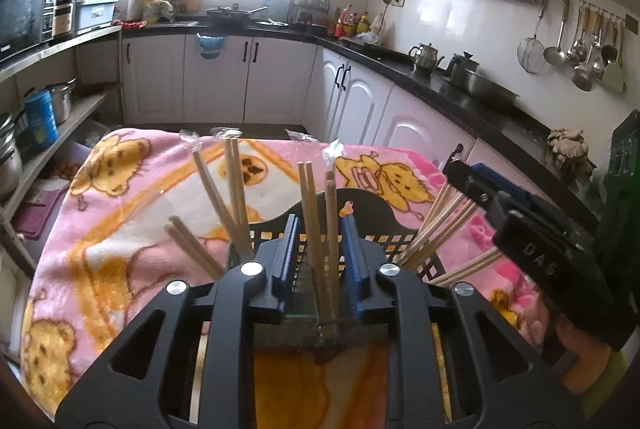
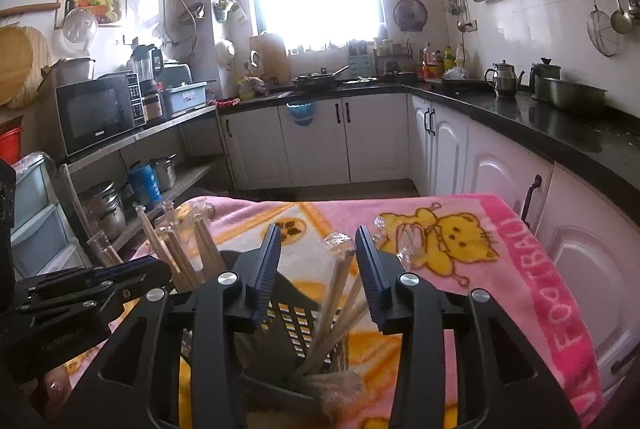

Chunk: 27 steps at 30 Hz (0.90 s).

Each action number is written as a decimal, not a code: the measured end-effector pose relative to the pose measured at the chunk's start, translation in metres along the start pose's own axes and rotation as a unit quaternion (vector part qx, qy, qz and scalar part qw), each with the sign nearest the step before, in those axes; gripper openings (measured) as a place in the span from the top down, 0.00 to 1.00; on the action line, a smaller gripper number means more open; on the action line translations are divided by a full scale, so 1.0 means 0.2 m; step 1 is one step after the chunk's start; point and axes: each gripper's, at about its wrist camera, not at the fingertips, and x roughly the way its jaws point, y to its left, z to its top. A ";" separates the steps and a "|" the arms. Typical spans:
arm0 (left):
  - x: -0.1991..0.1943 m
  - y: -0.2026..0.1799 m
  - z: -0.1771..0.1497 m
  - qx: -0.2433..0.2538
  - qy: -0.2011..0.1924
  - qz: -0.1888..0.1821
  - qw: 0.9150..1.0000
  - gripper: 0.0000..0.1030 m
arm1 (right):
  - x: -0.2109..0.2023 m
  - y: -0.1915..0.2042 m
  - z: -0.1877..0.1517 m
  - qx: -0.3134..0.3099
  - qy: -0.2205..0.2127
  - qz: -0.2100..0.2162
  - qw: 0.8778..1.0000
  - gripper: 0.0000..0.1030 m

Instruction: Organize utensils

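A black perforated utensil holder (image 1: 360, 225) stands on a pink cartoon blanket (image 1: 132, 213). Several wooden chopsticks in clear wrappers stand in it, leaning left (image 1: 224, 189) and right (image 1: 436, 225). My left gripper (image 1: 320, 229) is open just above the holder, and a chopstick pair (image 1: 320, 229) stands between its blue pads, apart from them. My right gripper (image 2: 316, 253) is open over the holder's (image 2: 296, 325) right compartment, where wrapped chopsticks (image 2: 340, 293) lean between the fingers. It also shows in the left wrist view (image 1: 500, 197).
The blanket (image 2: 460, 237) covers a small table in a kitchen. White cabinets and a black counter (image 2: 520, 117) with kettles run along the right. Shelves with a microwave (image 2: 100, 113) and pots stand at the left.
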 end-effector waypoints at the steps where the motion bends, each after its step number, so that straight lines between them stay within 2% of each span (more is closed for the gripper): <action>1: -0.01 0.00 0.00 0.000 0.001 0.001 1.000 0.80 | -0.01 0.00 0.01 0.000 -0.002 -0.001 1.000 0.62; 3: -0.03 0.01 -0.01 -0.002 0.001 0.001 1.000 0.71 | -0.03 -0.01 0.01 0.003 -0.004 0.000 1.000 0.56; 10: -0.11 0.00 -0.03 0.001 0.000 0.010 1.000 0.59 | -0.13 -0.04 0.02 0.010 -0.010 -0.004 1.000 0.53; 12: -0.14 0.00 -0.04 0.001 0.000 0.010 1.000 0.57 | -0.17 -0.04 0.01 0.012 -0.010 -0.004 1.000 0.48; 14: -0.17 0.00 -0.06 0.002 -0.002 0.013 1.000 0.49 | -0.20 -0.03 0.00 0.011 -0.011 -0.003 1.000 0.47; 16: -0.19 0.00 -0.08 0.003 -0.002 0.015 1.000 0.47 | -0.23 -0.03 -0.01 0.008 -0.009 -0.002 1.000 0.44; 22: -0.28 0.00 -0.15 0.002 -0.005 0.022 1.000 0.38 | -0.34 -0.02 -0.08 0.004 -0.002 0.006 1.000 0.29; 27: -0.33 0.01 -0.20 0.001 -0.004 0.026 1.000 0.23 | -0.44 -0.02 -0.16 0.010 0.010 0.009 1.000 0.18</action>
